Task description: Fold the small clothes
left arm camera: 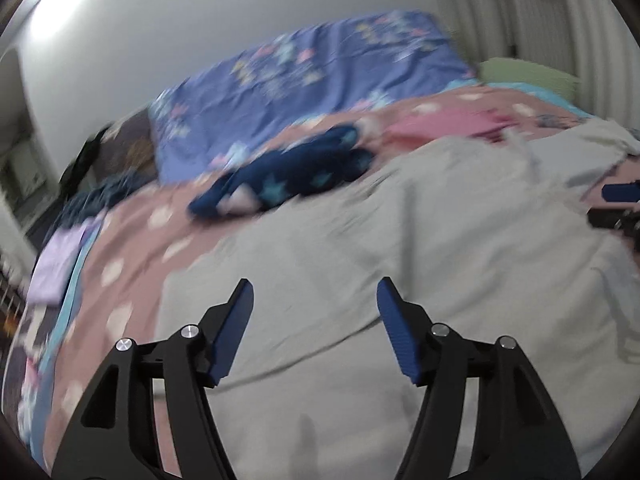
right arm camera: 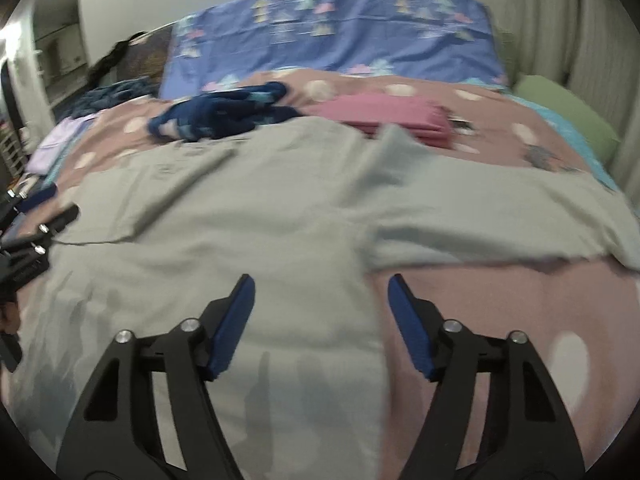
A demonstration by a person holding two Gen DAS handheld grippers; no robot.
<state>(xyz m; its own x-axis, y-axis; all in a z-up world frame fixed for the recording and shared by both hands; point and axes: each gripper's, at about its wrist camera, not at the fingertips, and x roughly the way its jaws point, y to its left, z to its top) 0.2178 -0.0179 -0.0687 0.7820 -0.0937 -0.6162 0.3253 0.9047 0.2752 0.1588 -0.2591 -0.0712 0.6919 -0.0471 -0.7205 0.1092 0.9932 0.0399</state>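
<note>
A pale grey T-shirt lies spread on the pink spotted bed cover. One sleeve stretches out to the right, and a flap on the left side lies folded over the body. My right gripper hovers open over the shirt's lower right edge with nothing between its fingers. My left gripper is open and empty above the shirt's grey cloth. Each gripper shows at the edge of the other's view: the left gripper and the right gripper.
A crumpled navy garment with stars and a folded pink garment lie beyond the shirt. A lilac garment sits at the bed's left edge. A blue patterned pillow and a green pillow are at the head.
</note>
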